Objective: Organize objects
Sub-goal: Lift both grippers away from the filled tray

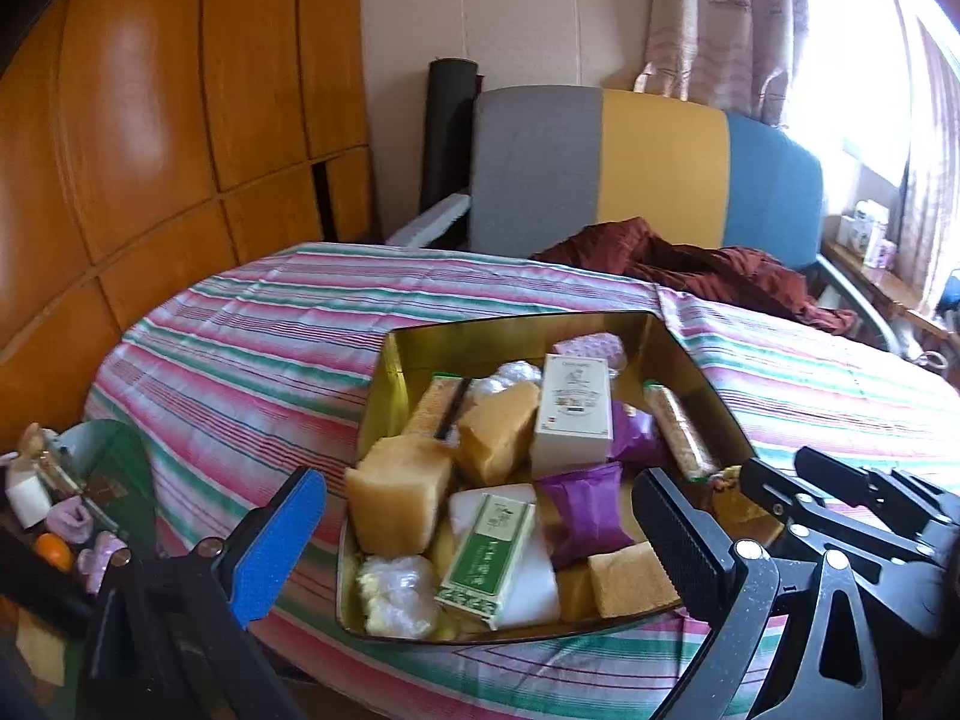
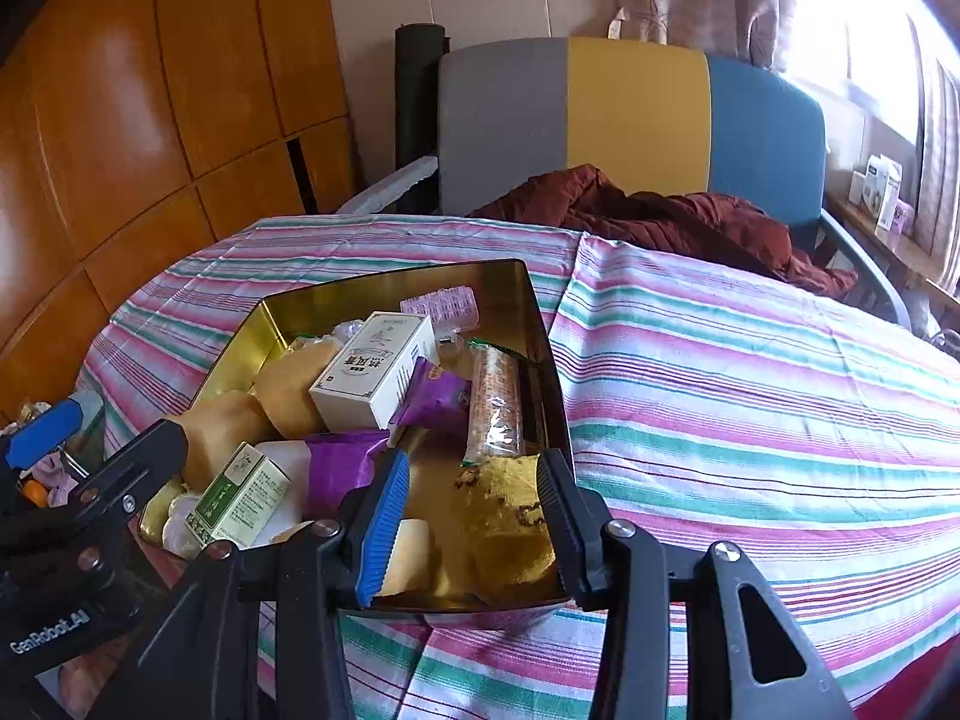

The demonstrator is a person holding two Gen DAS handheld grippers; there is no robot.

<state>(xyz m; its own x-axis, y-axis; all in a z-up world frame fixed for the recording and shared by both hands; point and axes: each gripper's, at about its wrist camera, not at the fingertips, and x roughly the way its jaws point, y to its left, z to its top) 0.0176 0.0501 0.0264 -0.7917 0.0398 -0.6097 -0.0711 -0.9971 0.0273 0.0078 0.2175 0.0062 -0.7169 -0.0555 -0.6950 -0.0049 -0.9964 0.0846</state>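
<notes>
A gold tin box (image 1: pixel 516 330) (image 2: pixel 384 285) sits on the striped tablecloth, full of small items: a white carton (image 1: pixel 573 411) (image 2: pixel 375 372), a green-and-white carton (image 1: pixel 486 558) (image 2: pixel 237 501), tan sponge-like blocks (image 1: pixel 399 498), purple packets (image 1: pixel 588 510) (image 2: pixel 432 399) and a wrapped snack bar (image 1: pixel 678 429) (image 2: pixel 495 408). My left gripper (image 1: pixel 480 546) is open, its fingers straddling the box's near end. My right gripper (image 2: pixel 471 525) is open around a yellow patterned cloth (image 2: pixel 510 522) in the box's near right corner; whether the pads touch it I cannot tell.
The round table (image 2: pixel 750 372) carries a pink, green and white striped cloth. A grey, yellow and blue chair (image 1: pixel 648 162) with a dark red garment (image 1: pixel 720 270) stands behind it. A green tray of small items (image 1: pixel 72 498) lies at the left. Wooden panels (image 1: pixel 150 120) line the left wall.
</notes>
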